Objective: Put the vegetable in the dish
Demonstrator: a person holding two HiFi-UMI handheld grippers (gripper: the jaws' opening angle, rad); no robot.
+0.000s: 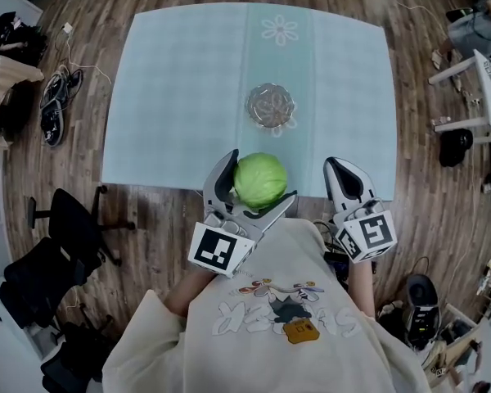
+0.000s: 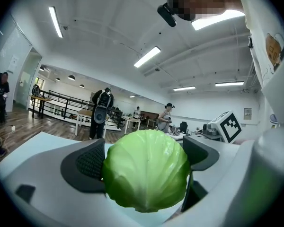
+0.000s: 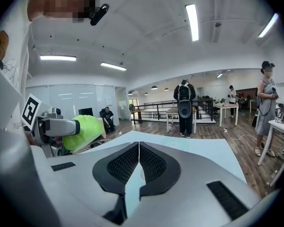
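A round green cabbage (image 1: 260,180) sits between the jaws of my left gripper (image 1: 255,183), which is shut on it and held above the table's near edge. In the left gripper view the cabbage (image 2: 146,169) fills the gap between the dark pads. A clear glass dish (image 1: 271,105) stands on the table beyond the cabbage, near the middle. My right gripper (image 1: 347,175) hovers to the right of the cabbage at the near edge, jaws shut on nothing; in its own view the pads (image 3: 138,163) meet, and the cabbage (image 3: 86,131) shows at the left.
The pale blue table (image 1: 180,88) carries a white flower print (image 1: 279,29) at the far side. Black office chairs (image 1: 74,228) stand on the wooden floor at the left. Desks and bags (image 1: 475,80) are at the right. Several people stand far off in the room.
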